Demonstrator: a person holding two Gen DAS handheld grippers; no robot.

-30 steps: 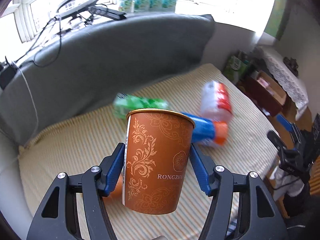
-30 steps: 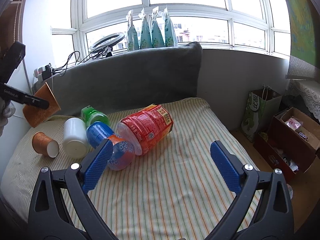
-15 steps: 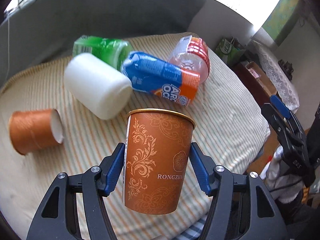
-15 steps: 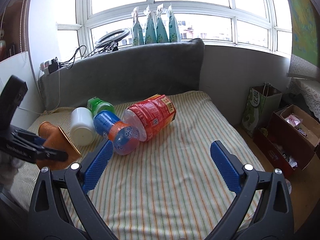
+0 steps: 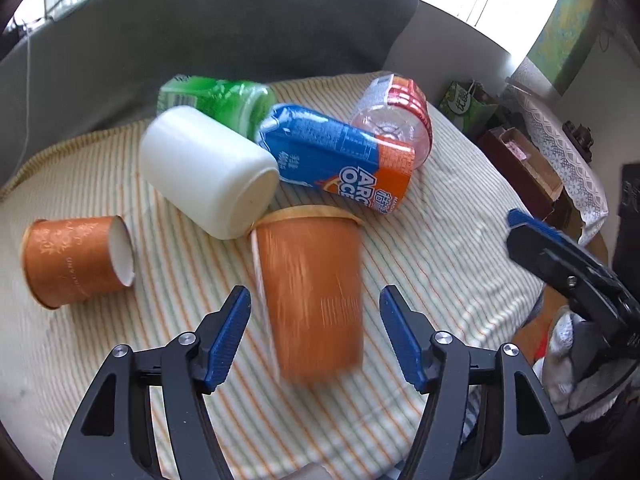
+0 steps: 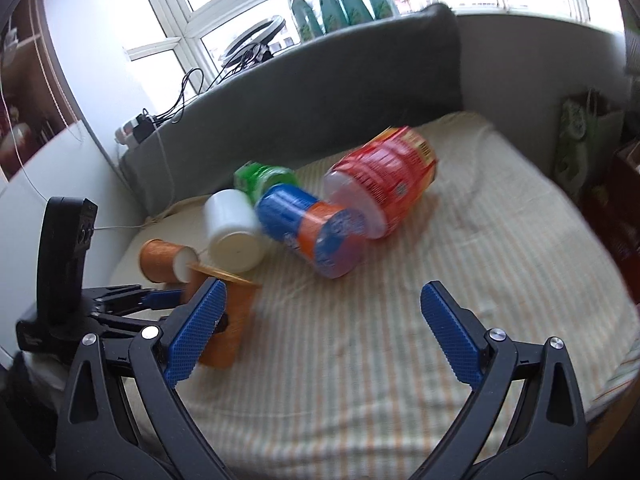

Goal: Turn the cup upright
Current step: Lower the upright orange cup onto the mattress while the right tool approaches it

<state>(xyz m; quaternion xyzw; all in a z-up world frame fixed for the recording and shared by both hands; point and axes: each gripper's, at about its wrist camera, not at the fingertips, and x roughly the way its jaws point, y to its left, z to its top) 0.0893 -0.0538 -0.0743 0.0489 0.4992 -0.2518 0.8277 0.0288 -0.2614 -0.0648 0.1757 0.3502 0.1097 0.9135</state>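
Left claw: your left claw [image 5: 315,318] is released; its blue pads [image 5: 230,334] stand clear of the cup on both sides, with a gap visible at each.
Cup: the orange paper cup [image 5: 310,288] stands mouth-up on the striped sheet [image 5: 440,264], directly between and just ahead of your left claw's pads. It is motion-blurred, so whether it is fully settled cannot be told.
Right claw: your right claw [image 6: 322,330] is released, its pads spread wide with only sheet between them; the cup [image 6: 226,320] sits just behind its left pad.
Second cup: another orange cup [image 5: 76,260] lies on its side, ahead and to the left of your left claw, mouth facing right.
White jar: a white jar [image 5: 208,170] lies on its side just beyond the upright cup, near its rim.
Bottles: a blue-and-orange bottle [image 5: 340,160], a green bottle [image 5: 218,98] and a red-labelled bottle [image 5: 394,116] lie farther ahead, clustered together.
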